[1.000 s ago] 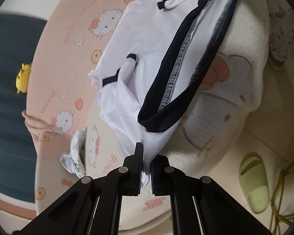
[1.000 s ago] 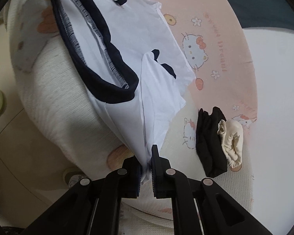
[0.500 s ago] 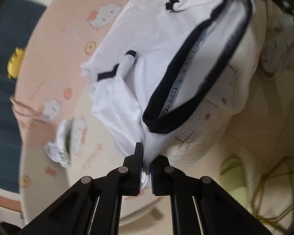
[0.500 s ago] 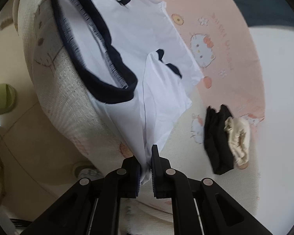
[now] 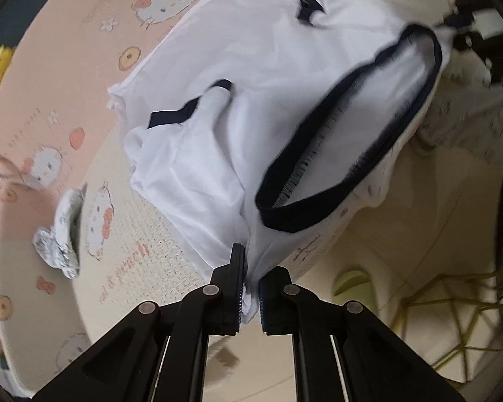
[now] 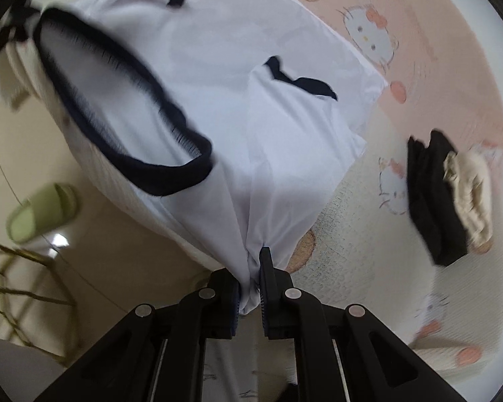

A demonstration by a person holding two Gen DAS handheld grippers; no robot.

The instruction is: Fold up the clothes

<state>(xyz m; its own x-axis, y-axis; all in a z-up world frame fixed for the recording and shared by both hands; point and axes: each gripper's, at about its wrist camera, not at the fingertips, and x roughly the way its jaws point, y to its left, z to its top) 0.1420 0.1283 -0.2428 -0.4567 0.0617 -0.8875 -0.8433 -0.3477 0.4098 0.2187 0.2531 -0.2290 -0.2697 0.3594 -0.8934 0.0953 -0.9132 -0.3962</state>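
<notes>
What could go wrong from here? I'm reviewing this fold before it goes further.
1. Each tool, left tool and right tool, pinches only a small bunch of the white garment, so the thin fabric may slip out.
2. The garment lies at the bed edge; a dropped corner could fall to the floor near the green slipper.
3. The sleeve lies folded over and may crease in.

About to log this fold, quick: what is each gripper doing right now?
Left gripper: closed, pinching the white shirt at its edge.
Right gripper: closed, pinching the same shirt's bunched edge.
</notes>
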